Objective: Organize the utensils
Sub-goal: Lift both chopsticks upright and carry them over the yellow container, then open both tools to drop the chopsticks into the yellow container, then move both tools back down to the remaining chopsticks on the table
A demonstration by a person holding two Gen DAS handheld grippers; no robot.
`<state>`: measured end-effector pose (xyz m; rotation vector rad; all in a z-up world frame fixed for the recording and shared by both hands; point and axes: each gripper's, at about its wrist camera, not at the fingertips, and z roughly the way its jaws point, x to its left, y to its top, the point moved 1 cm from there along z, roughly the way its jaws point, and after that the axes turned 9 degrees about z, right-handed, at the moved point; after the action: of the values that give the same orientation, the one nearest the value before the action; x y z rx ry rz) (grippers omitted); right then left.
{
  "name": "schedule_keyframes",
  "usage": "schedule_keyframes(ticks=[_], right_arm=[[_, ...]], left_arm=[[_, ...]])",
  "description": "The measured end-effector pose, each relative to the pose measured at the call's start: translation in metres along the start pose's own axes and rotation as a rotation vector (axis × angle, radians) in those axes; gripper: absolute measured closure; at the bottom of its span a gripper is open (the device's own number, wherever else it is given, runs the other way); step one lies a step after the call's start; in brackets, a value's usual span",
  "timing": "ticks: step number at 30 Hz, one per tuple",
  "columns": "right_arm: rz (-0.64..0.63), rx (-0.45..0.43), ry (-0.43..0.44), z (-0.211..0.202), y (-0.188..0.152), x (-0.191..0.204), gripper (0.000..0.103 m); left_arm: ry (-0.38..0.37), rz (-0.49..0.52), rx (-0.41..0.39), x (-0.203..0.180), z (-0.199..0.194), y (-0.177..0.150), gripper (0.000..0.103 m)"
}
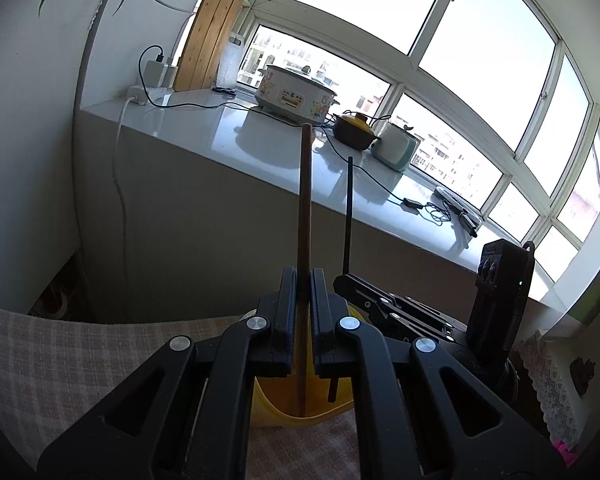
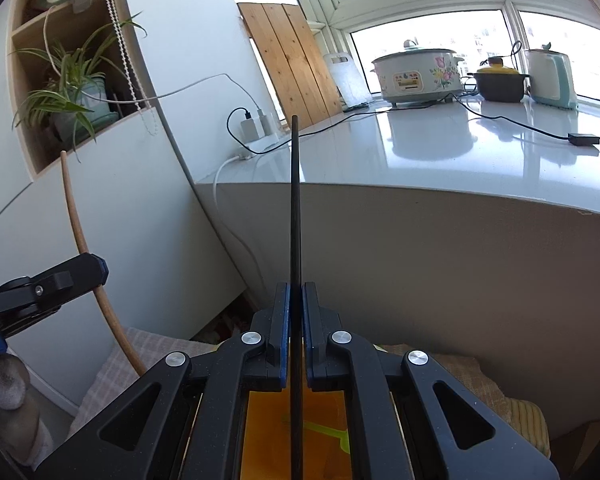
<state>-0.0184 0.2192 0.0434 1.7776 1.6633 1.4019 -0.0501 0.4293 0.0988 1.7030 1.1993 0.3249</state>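
We hold brown stick (image 1: 305,200) pinched in left gripper (image 1: 303,312), black stick (image 2: 294,208) pinched in right gripper (image 2: 296,320). Both upright, tips over yellow bin (image 1: 284,404) at 6 o'clock. Risks: thin sticks pivot in pads, miss bin rim, grippers collide.
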Motion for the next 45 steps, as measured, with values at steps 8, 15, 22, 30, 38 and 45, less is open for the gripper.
schedule_keyframes(ticks=[8,15,22,30,38,45], right_arm=[[0.000,0.049,0.018,-0.011,-0.012,-0.005,0.099],[-0.002,0.076,0.016,-0.020,-0.025,-0.006,0.099],[0.032,0.095,0.022,-0.028,-0.032,-0.013,0.098],[0.037,0.099,0.014,-0.037,-0.037,-0.013,0.076],[0.056,0.067,0.006,-0.056,-0.038,-0.016,0.069],[0.061,0.051,0.008,-0.073,-0.047,-0.017,0.069]], left_arm=[[-0.006,0.003,0.050,0.001,0.017,-0.018,0.099],[0.001,-0.002,0.077,0.001,0.027,-0.028,0.099],[-0.001,-0.020,0.086,0.002,0.027,-0.034,0.099],[-0.002,-0.002,0.077,-0.002,0.012,-0.038,0.083],[0.015,0.014,0.047,-0.001,-0.017,-0.046,0.083],[0.075,0.007,0.047,0.018,-0.040,-0.063,0.083]])
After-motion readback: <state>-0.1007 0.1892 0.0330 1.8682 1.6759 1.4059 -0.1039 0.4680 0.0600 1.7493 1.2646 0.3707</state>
